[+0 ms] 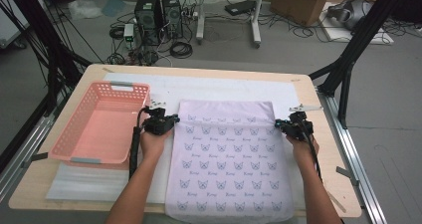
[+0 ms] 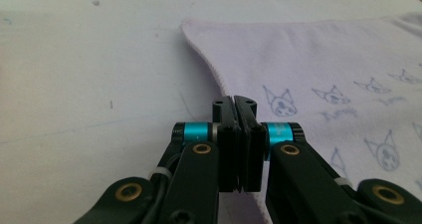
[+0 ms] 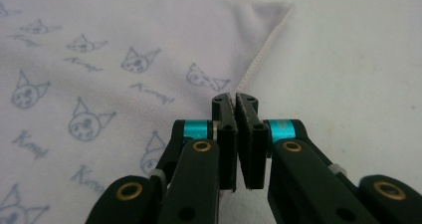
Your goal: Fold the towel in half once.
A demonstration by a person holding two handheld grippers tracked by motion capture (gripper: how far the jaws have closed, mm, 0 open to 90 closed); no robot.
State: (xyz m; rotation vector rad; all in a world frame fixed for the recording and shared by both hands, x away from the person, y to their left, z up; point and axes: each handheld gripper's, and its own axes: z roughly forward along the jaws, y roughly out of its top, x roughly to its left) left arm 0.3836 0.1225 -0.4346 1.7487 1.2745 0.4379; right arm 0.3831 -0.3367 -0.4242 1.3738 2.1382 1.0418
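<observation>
A pale purple cloth with little cat faces printed on it lies flat in the middle of the high view. It rests on a white mat that covers the wooden table. The bottom end of the cloth hangs over the near edge of the table, at the bottom of the frame.

The left gripper sits at the left edge of the cloth, near its upper left corner. In the left gripper view, the 2 black jaws are pressed together, and the left gripper pinches the hem of the cloth right at its edge. The cloth's rounded corner shows above the jaws, near the top middle of that frame.

The right gripper sits at the right edge of the cloth, near its upper right corner. In the right gripper view, the right gripper has its 2 jaws squeezed together on the stitched edge of the cloth. The pointed corner shows at the upper right of that frame.

A pink basket stands on the table at the left of the high view, just beside the left hand. The right hand holds its gripper at the right of the cloth.
</observation>
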